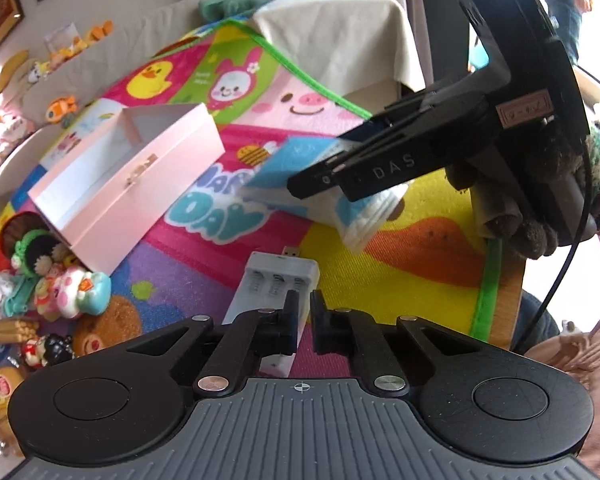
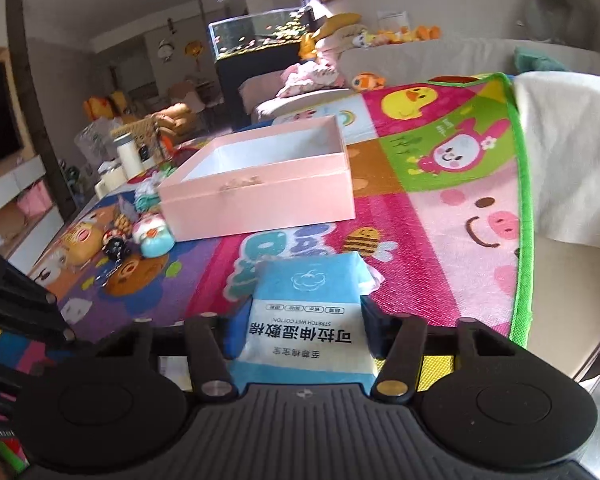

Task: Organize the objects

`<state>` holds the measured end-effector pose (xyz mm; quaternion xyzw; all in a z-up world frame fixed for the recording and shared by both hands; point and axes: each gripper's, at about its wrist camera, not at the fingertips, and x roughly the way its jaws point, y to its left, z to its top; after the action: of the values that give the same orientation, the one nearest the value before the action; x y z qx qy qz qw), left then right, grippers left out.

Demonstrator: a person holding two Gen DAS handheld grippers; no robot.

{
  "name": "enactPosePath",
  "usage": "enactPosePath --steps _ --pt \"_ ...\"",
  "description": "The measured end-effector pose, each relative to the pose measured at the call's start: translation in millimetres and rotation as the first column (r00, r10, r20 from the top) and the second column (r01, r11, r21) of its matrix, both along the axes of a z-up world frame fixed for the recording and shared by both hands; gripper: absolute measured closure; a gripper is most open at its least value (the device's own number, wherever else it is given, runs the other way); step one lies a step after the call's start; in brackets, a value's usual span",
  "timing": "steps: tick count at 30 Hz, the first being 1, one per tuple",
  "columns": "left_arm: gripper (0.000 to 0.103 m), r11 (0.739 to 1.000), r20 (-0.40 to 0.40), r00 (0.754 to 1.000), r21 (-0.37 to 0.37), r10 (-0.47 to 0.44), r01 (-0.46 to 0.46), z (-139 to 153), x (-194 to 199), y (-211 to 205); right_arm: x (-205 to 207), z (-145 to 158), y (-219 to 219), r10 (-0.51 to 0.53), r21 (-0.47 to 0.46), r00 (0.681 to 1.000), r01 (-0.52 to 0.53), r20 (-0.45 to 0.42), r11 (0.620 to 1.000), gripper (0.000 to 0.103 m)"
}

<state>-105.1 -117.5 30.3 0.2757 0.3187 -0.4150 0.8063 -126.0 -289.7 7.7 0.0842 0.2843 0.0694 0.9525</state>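
My right gripper (image 2: 300, 320) is shut on a blue and white wet cotton pack (image 2: 306, 320) and holds it above the colourful mat; it also shows in the left wrist view (image 1: 324, 184) with the pack (image 1: 284, 164) between its fingers. An open pink box (image 2: 260, 196) sits ahead on the mat, empty inside; it also shows in the left wrist view (image 1: 132, 172). My left gripper (image 1: 305, 320) is nearly shut and empty, hovering over a white battery charger (image 1: 276, 280) lying on the mat.
Several small toys and figurines (image 1: 60, 284) lie left of the box, also in the right wrist view (image 2: 140, 236). The mat's green edge (image 2: 526, 240) borders a sofa with a white cloth (image 2: 572, 152). A bottle (image 2: 129, 156) stands far left.
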Motion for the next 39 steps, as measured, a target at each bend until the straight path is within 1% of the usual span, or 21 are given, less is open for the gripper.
enactPosePath --steps 5,7,9,12,13,17,19,21,23,24,25,26,27,28,29,30,32,33,35,37,39 --pt "0.095 0.999 0.003 0.999 -0.031 0.032 -0.032 12 0 12 -8 13 2 0.02 -0.01 0.999 -0.019 0.045 1.0 0.05" --pt "0.093 0.994 -0.006 0.996 -0.056 0.089 -0.09 13 8 21 -10 14 1 0.016 -0.018 0.998 -0.015 0.059 1.0 0.05" --pt "0.092 0.984 -0.018 0.986 -0.065 0.167 -0.168 13 19 31 -8 11 -1 0.007 -0.015 0.999 -0.006 0.044 1.0 0.05" --pt "0.092 0.945 0.003 0.947 -0.058 0.322 -0.322 11 37 47 -3 2 -1 -0.013 -0.019 1.0 0.013 0.009 1.0 0.05" --pt "0.09 0.926 -0.02 0.929 -0.07 0.37 -0.37 10 47 53 -2 0 -1 -0.015 -0.019 1.0 0.015 0.004 1.0 0.05" --pt "0.088 0.87 -0.167 0.882 -0.163 0.44 -0.465 10 74 64 11 9 12 0.012 -0.016 1.0 -0.012 0.02 1.0 0.05" --pt "0.087 0.843 -0.189 0.856 -0.171 0.48 -0.51 6 83 67 22 15 21 0.032 -0.002 0.999 -0.032 0.035 0.999 0.05" --pt "0.087 0.83 -0.179 0.841 -0.154 0.51 -0.536 1 86 70 33 18 33 0.054 -0.007 0.997 -0.054 0.05 0.999 0.051" --pt "0.087 0.834 -0.163 0.838 -0.109 0.521 -0.54 -7 85 72 40 18 44 0.069 -0.035 0.996 -0.067 0.052 0.997 0.051" --pt "0.087 0.846 -0.162 0.842 -0.065 0.515 -0.53 -12 84 71 42 17 48 0.073 -0.053 0.996 -0.071 0.05 0.996 0.05" --pt "0.087 0.863 -0.147 0.856 -0.031 0.496 -0.505 -17 82 68 43 17 49 0.077 -0.064 0.996 -0.074 0.047 0.995 0.05" --pt "0.088 0.884 -0.109 0.879 -0.008 0.464 -0.468 -17 78 64 42 16 49 0.08 -0.066 0.996 -0.077 0.047 0.995 0.05" --pt "0.092 0.894 -0.087 0.89 0.011 0.448 -0.448 -16 76 61 40 15 47 0.082 -0.064 0.996 -0.08 0.044 0.995 0.047" --pt "0.094 0.902 -0.084 0.898 0.035 0.431 -0.43 -14 76 56 38 14 44 0.079 -0.059 0.996 -0.076 0.039 0.995 0.046" --pt "0.095 0.908 -0.091 0.903 0.045 0.42 -0.418 -13 78 52 36 13 39 0.07 -0.053 0.997 -0.068 0.036 0.996 0.042" --pt "0.095 0.914 -0.096 0.909 0.048 0.405 -0.402 -13 79 48 33 13 35 0.061 -0.045 0.998 -0.059 0.033 0.997 0.038" --pt "0.095 0.923 -0.111 0.916 0.037 0.385 -0.384 -13 84 43 29 10 25 0.045 -0.03 0.999 -0.044 0.025 0.999 0.035" --pt "0.095 0.923 -0.123 0.915 0.026 0.384 -0.384 -13 87 41 26 9 21 0.038 -0.022 0.999 -0.037 0.023 0.999 0.03" --pt "0.095 0.924 -0.164 0.911 0.001 0.378 -0.383 -15 94 39 21 7 13 0.023 -0.012 0.999 -0.023 0.027 1.0 0.026" --pt "0.093 0.923 -0.203 0.906 -0.026 0.371 -0.384 -16 102 39 17 5 8 0.016 -0.001 0.999 -0.016 0.032 1.0 0.024" --pt "0.089 0.918 -0.21 0.903 -0.051 0.375 -0.393 -18 109 37 16 4 4 0.005 0.015 0.999 -0.005 0.034 1.0 0.022"
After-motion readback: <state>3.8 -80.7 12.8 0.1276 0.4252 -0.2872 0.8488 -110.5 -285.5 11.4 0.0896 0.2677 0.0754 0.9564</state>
